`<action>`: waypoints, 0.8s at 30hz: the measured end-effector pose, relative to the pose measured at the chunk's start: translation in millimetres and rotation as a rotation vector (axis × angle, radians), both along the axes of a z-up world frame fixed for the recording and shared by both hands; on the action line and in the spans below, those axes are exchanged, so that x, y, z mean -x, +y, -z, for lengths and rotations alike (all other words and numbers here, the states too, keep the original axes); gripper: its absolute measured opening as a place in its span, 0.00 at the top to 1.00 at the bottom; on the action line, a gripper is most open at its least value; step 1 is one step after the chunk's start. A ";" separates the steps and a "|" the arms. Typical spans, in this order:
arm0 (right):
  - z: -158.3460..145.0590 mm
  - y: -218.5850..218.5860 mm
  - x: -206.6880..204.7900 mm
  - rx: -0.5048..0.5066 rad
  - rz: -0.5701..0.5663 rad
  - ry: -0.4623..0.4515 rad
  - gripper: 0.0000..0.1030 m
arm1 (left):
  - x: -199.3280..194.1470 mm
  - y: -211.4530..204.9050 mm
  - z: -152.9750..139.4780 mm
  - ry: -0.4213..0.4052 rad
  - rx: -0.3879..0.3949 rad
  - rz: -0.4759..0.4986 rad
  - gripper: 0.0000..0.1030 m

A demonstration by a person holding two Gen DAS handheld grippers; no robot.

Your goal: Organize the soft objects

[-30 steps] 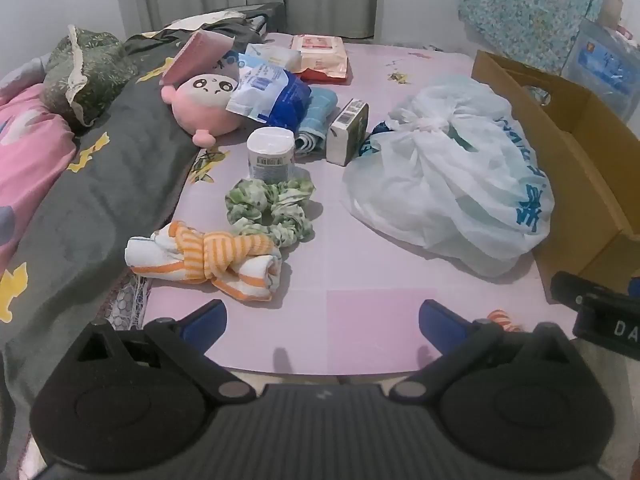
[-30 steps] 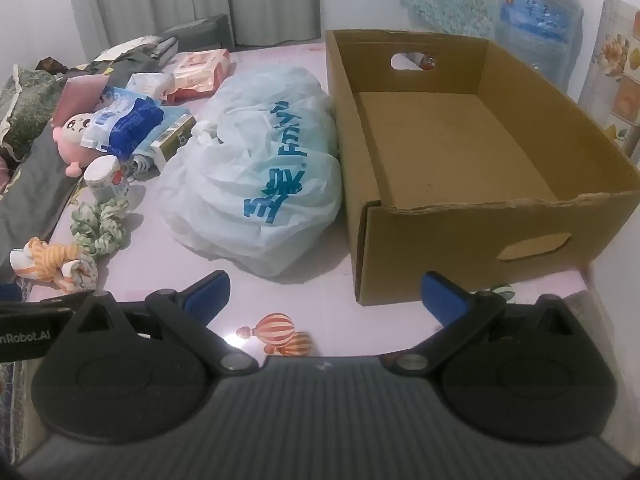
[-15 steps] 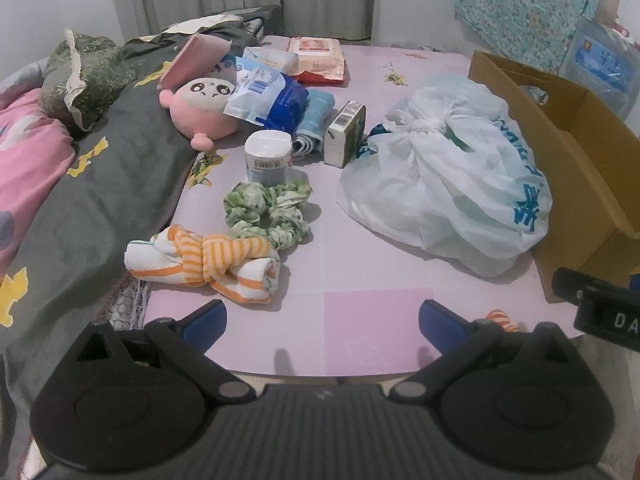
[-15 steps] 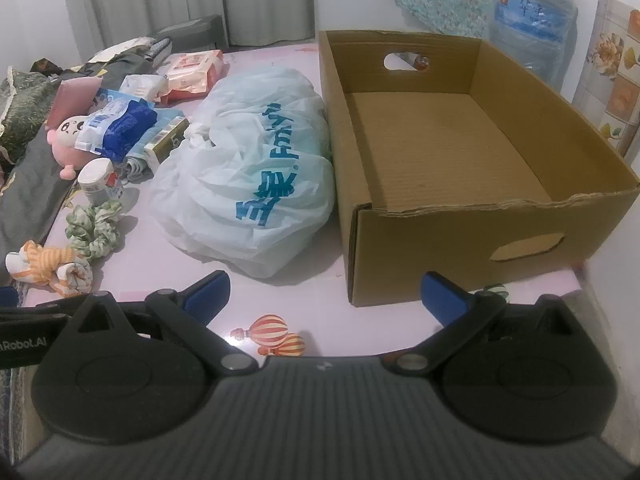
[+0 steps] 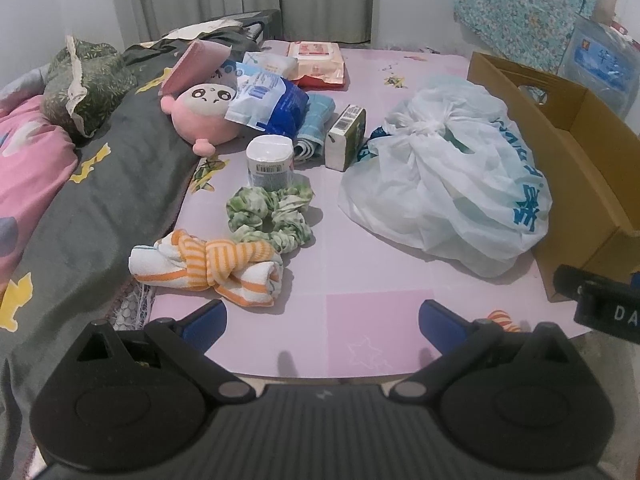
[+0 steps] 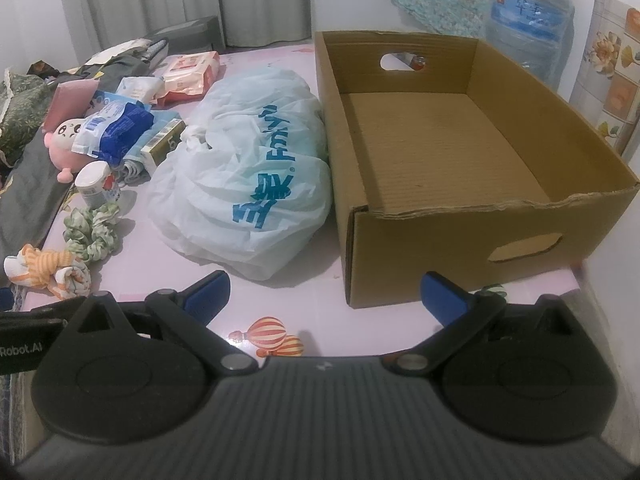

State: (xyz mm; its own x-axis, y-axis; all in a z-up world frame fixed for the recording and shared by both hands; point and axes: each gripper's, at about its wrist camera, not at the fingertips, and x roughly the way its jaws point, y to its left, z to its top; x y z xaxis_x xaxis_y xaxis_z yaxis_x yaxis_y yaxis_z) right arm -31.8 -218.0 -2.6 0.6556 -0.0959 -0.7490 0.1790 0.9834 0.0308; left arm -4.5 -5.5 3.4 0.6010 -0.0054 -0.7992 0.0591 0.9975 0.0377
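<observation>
On the pink mat, an orange-striped knotted towel (image 5: 208,266) (image 6: 48,270) lies nearest my left gripper (image 5: 322,320), which is open and empty just short of it. Behind it are a green scrunchie (image 5: 270,212) (image 6: 93,226), a white jar (image 5: 270,160), a pink plush toy (image 5: 204,114) (image 6: 66,140), a blue packet (image 5: 272,104) and a rolled blue cloth (image 5: 314,128). A tied white plastic bag (image 5: 444,184) (image 6: 248,172) rests against the empty cardboard box (image 6: 452,152) (image 5: 560,128). My right gripper (image 6: 324,292) is open, low before the box's near left corner.
A dark quilt (image 5: 92,184) and pink bedding (image 5: 28,168) crowd the left edge. A small green carton (image 5: 346,136), wipes packs (image 5: 318,60) and a tissue pack (image 6: 138,88) lie further back. A water bottle (image 6: 528,28) stands behind the box by the wall.
Both grippers have drifted slightly, shifting the views a little; the box sits a touch further left in the right wrist view. No object has moved and both grippers stay open.
</observation>
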 end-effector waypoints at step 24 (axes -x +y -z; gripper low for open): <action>2.5 2.1 -2.7 -0.002 0.000 0.014 0.01 | -1.4 2.0 3.6 0.015 -0.002 -0.003 0.00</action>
State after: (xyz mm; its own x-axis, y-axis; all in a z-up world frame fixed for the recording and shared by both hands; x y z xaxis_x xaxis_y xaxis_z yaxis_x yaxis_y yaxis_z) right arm -29.1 -215.9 -5.1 0.6450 -0.0942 -0.7583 0.1792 0.9833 0.0303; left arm -3.1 -3.4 -0.2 0.5892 -0.0019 -0.8080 0.0567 0.9976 0.0390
